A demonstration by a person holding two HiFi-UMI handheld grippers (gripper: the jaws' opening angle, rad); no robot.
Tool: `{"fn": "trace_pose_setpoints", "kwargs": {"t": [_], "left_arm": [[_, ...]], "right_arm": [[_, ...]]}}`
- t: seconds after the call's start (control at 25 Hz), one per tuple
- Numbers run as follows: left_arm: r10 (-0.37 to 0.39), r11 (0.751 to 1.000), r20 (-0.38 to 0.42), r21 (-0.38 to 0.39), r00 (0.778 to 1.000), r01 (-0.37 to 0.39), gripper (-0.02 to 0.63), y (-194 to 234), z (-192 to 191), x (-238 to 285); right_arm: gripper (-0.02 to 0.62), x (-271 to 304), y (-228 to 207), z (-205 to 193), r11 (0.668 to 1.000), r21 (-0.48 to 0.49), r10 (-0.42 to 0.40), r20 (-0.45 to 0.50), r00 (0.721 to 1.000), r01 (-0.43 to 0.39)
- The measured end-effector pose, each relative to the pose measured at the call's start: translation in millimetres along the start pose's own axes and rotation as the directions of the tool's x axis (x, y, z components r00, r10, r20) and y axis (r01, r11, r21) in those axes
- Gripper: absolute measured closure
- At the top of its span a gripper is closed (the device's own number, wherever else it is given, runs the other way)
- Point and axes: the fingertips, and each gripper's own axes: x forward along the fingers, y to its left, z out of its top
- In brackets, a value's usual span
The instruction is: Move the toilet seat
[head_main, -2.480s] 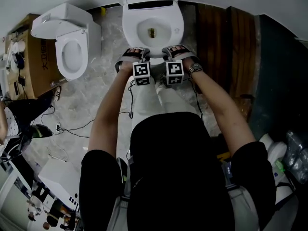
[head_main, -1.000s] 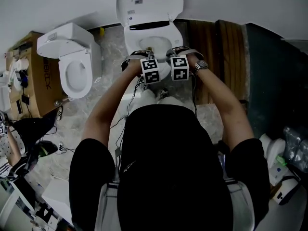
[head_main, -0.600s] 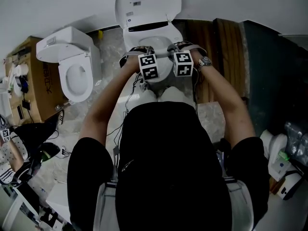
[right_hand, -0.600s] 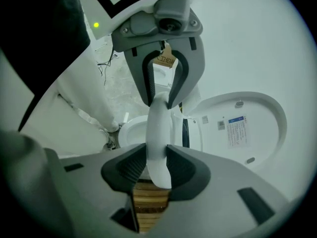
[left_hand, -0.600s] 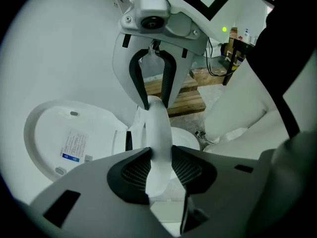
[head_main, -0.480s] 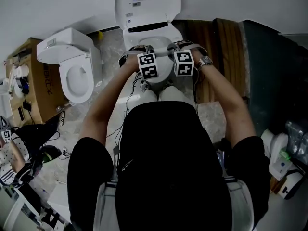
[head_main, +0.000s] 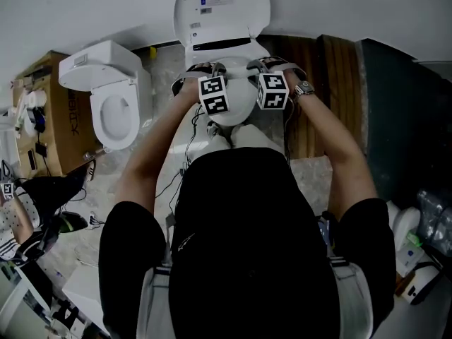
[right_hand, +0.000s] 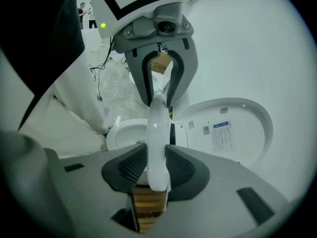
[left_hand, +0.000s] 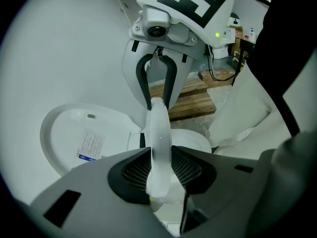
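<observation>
**Seat rim pinched in both tools, partly raised**

Clamped on the front rim of the toilet seat (left_hand: 159, 133) with left tool (left_hand: 161, 171) and right tool (right_hand: 156, 166), side by side, having just closed a touch further onto the plastic. Held clear of the bowl (right_hand: 124, 132) at top centre of the head view, edge-on in both tool views, below the upright lid (head_main: 222, 6).

Probably stiff moulded plastic: light, but glossy and slippery under the pads. Best taken at the front rim, far from the hinge, evenly on both sides to avoid twisting. Likely to slam down if let slip.

Forearms stretched forward and nearly parallel, tools angled steeply downward, marker cubes turned up toward the head camera.
</observation>
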Motion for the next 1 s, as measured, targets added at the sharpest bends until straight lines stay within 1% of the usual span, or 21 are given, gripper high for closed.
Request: {"fn": "trace_pose_setpoints", "kwargs": {"t": [0.12,0.32,0.44,0.68,1.0], "left_arm": [[0.035,0.999,-0.006,-0.009,0.999,-0.035,0.479,17,-2,-4],[0.058,0.998,-0.024,-0.017,0.998,-0.058,0.482,34,-2,-5],[0.075,0.997,-0.036,-0.027,0.997,-0.076,0.483,48,-2,-6],[0.112,0.991,-0.064,-0.060,0.992,-0.116,0.483,80,-4,-8],[0.149,0.985,-0.091,-0.080,0.985,-0.156,0.480,112,-5,-11]], "right_arm": [[0.471,-2,-19,0,0.999,-0.003,-0.041,0.010,0.999,0.041],[0.471,-5,-37,-1,0.998,-0.006,-0.054,0.032,0.998,0.054],[0.472,-6,-52,-3,0.998,0.010,-0.064,0.043,0.997,0.063],[0.472,-8,-83,-3,0.996,0.023,-0.084,0.028,0.996,0.083],[0.469,-11,-115,-5,0.993,0.035,-0.115,0.046,0.992,0.113]]}}
